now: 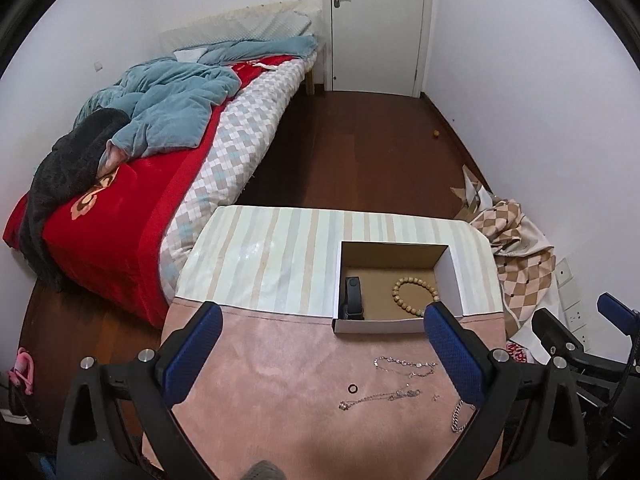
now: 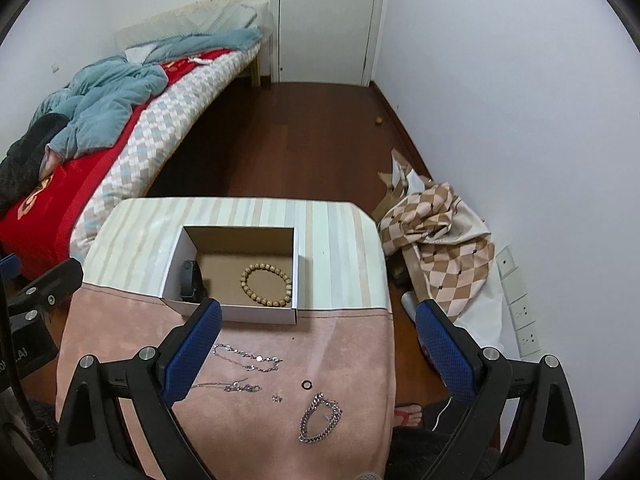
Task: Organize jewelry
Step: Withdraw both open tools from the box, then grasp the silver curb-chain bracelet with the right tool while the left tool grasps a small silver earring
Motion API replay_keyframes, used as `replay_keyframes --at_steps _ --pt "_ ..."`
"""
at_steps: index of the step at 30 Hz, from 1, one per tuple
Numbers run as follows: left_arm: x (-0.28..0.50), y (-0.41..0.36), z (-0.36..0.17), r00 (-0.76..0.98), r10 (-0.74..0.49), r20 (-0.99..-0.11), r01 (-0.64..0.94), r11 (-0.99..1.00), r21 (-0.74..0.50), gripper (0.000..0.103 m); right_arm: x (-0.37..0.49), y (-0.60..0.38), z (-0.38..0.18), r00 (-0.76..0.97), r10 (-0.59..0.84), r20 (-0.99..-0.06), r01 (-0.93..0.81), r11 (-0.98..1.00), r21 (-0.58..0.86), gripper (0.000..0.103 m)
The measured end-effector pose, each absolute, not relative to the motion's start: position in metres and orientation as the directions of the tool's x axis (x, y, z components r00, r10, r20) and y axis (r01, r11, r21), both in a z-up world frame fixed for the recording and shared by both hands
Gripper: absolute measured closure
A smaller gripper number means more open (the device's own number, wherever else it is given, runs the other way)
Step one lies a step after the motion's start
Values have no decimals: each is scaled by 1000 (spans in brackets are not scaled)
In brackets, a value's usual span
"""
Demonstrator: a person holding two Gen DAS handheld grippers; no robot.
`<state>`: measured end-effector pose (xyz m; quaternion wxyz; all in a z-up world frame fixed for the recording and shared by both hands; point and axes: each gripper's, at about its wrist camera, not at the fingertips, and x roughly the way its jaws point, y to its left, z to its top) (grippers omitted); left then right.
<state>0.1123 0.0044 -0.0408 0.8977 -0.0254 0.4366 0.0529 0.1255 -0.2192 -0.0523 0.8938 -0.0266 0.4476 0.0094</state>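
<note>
Silver chain bracelet (image 1: 460,416) half hidden behind left claw's (image 1: 326,354) blue pad.

An open cardboard box (image 2: 236,312) holds a bead bracelet (image 2: 266,284) and black band (image 2: 188,280); before it lie two necklaces (image 2: 246,358), a ring (image 2: 306,384), and a chain bracelet (image 2: 320,424).

One open box (image 2: 256,314) holds two things: one bead bracelet (image 2: 266,284) and one black band (image 2: 188,280). On the cloth lie two thin chains (image 2: 246,358), one thick chain bracelet (image 2: 320,422), one ring (image 2: 307,384) and one tiny stud (image 2: 277,398).
</note>
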Motion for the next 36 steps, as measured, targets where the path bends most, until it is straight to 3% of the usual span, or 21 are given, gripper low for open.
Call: replay_keyframes --at_steps 8,17,19,23,28,29,30,31,36 --pt "90 9 -70 579 122 -806 -167 985 29 0 103 -236 -82 542 25 -840 -3 1000 28 4" --pt "71 22 -181 379 187 -906 -251 963 93 0 93 -272 -226 299 20 -954 126 990 60 5" --pt "69 24 -196 344 198 -918 -263 959 109 0 93 -276 -250 268 13 -963 143 988 53 11" --pt "65 30 -224 285 205 -936 -282 952 122 0 91 -278 -283 218 10 -976 167 985 47 30" --pt "67 33 -242 241 190 -952 -289 950 116 0 84 -265 -278 278 -22 -960 143 989 19 48" --pt "68 33 -245 236 187 -954 -289 950 115 0 85 -262 -277 286 -21 -958 131 991 18 61" --pt "68 33 -248 231 183 -956 -287 951 113 0 85 -257 -275 295 -21 -955 114 993 13 87" --pt "68 32 -249 229 176 -957 -285 953 107 0 84 -252 -275 295 -23 -955 102 995 8 94" --pt "75 32 -253 263 97 -960 -271 962 23 1 82 -248 -271 312 41 -949 82 994 70 95"
